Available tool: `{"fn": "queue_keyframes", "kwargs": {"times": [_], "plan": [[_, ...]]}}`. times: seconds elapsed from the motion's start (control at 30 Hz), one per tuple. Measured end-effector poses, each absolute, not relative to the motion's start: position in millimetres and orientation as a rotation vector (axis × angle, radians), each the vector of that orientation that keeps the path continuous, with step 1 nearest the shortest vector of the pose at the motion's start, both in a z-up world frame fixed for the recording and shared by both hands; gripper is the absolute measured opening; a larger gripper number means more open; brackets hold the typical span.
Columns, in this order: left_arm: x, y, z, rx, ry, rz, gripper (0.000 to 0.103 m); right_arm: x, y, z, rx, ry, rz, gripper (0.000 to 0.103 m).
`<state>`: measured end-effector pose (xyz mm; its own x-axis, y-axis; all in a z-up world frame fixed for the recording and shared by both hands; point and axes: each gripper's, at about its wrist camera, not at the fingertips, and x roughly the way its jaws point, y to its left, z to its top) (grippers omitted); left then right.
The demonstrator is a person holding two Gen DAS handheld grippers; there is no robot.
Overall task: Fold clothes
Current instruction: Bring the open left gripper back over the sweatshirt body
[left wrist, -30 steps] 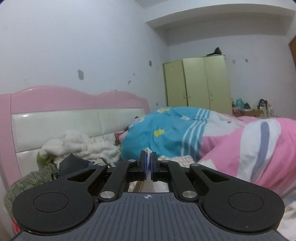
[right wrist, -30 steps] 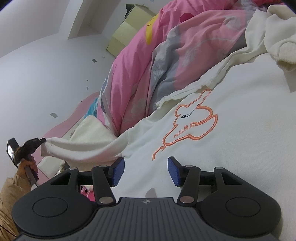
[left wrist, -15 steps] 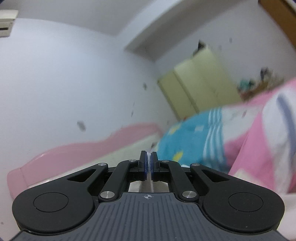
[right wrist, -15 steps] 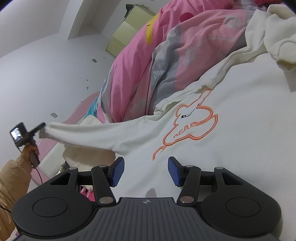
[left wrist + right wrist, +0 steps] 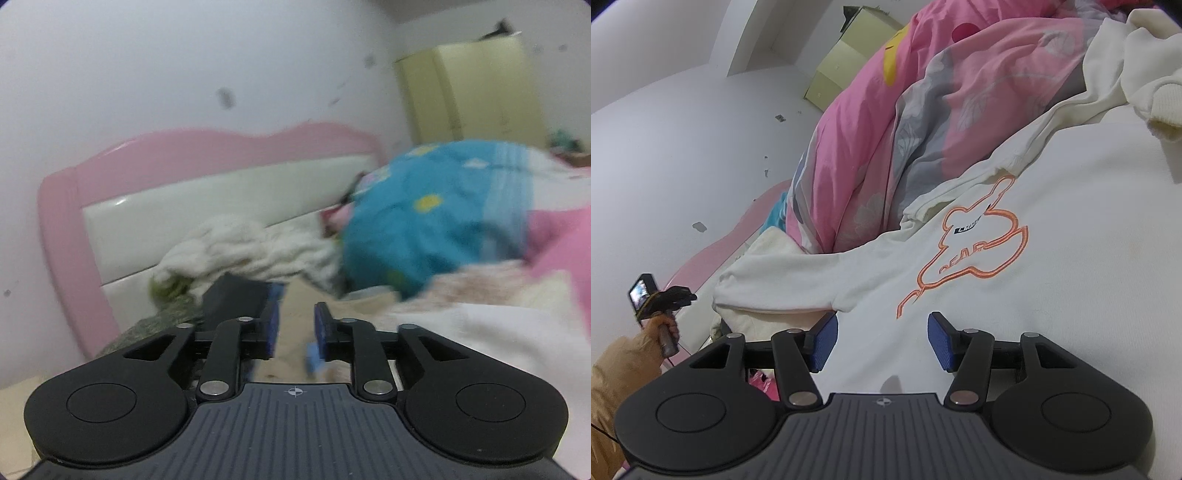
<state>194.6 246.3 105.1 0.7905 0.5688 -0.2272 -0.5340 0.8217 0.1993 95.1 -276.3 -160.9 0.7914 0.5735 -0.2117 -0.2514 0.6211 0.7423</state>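
Note:
A white sweatshirt (image 5: pixel 1052 258) with an orange bear outline (image 5: pixel 975 254) lies spread on the bed. Its left sleeve (image 5: pixel 783 284) rests flat, stretched toward the headboard. My right gripper (image 5: pixel 882 339) hovers open over the sweatshirt's lower body with nothing between its blue pads. My left gripper (image 5: pixel 690 295), held by a hand in a tan sleeve (image 5: pixel 613 373), sits just left of the sleeve's cuff and apart from it. In the blurred left wrist view its jaws (image 5: pixel 295 328) are opening with only bare sheet between them; white cloth (image 5: pixel 480 332) lies to its right.
A pink and grey duvet (image 5: pixel 886 129) is heaped behind the sweatshirt. A blue blanket (image 5: pixel 443 214) and a fluffy white pile (image 5: pixel 240 243) lie against the pink headboard (image 5: pixel 221 147). Another cream garment (image 5: pixel 1145 74) sits at the far right. A yellow wardrobe (image 5: pixel 480 92) stands beyond.
The left gripper held the sleeve cuff out and up, then let it go. The sleeve now lies flat on the bed and the left jaws have parted. The right gripper stayed still.

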Motion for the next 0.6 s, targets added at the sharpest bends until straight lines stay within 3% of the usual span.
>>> {"fn": "queue_keyframes", "kwargs": {"times": [0.07,0.27,0.4,0.6], "plan": [[178,218,103,0.105,0.278,0.461,0.037,95,-276,-161,0.763,0.46,0.493,0.056],[156,115,73,-0.217,0.472,-0.109,0.038,95,-276,-161,0.766,0.459,0.49,0.056],[169,43,21,-0.364,0.58,-0.347,0.038,91,-276,-153,0.756,0.482,0.443,0.056],[194,-42,-72,-0.218,0.687,-0.398,0.038,55,-282,-118,0.588,0.504,0.29,0.058]]}}
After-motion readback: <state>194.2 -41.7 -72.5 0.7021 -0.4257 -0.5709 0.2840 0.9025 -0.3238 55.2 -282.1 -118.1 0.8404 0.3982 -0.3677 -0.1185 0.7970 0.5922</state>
